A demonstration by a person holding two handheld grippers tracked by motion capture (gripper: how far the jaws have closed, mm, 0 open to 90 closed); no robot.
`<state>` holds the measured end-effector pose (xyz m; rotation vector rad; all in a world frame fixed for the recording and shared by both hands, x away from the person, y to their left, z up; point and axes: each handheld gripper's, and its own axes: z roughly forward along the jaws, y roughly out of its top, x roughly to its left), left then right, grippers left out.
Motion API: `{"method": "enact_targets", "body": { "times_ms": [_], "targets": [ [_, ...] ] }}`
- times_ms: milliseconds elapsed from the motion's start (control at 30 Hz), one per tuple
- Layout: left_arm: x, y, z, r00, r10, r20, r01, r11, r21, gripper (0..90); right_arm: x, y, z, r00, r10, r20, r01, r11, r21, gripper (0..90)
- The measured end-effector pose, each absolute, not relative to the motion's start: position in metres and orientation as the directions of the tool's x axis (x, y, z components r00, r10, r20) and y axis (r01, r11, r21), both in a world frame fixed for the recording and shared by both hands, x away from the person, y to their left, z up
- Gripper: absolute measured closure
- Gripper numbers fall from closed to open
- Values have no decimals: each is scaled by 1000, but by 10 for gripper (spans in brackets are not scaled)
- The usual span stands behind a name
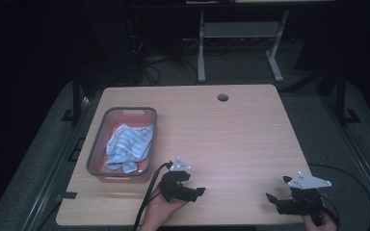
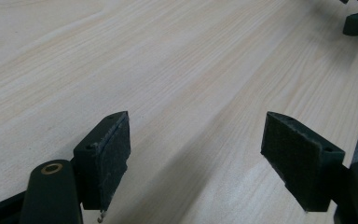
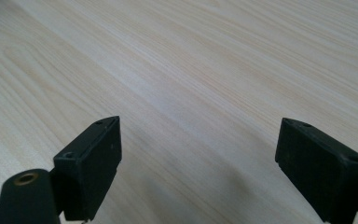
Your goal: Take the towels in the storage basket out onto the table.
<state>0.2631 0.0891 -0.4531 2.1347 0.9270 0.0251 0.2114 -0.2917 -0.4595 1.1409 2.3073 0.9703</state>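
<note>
With both the left gripper and right gripper wide open and empty above the counter, reach the left one over the bin's near rim to pinch the striped cloth bunched inside

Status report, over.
Left gripper open, empty. Right gripper open, empty. Blue-and-white striped cloth lies in red basket. Nothing in the way.
</note>
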Motion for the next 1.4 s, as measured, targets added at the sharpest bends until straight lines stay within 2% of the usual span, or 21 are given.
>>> {"method": "enact_targets", "body": {
  "times_ms": [700, 1133, 1200, 1400],
  "targets": [
    [265, 94, -444, 749, 597, -286, 588, -400, 704, 211, 211, -288, -460, -591, 805, -52, 535, 439, 721, 138],
    [265, 88, -438, 760, 579, -295, 590, -425, 686, 216, 209, -284, -459, -586, 808, -57, 539, 441, 718, 139],
    [266, 85, -431, 769, 582, -264, 573, -444, 689, 207, 209, -283, -458, -588, 807, -56, 538, 442, 718, 138],
    [270, 81, -417, 779, 574, -252, 563, -465, 684, 178, 209, -286, -457, -580, 813, -56, 537, 433, 724, 138]
  ]
}}
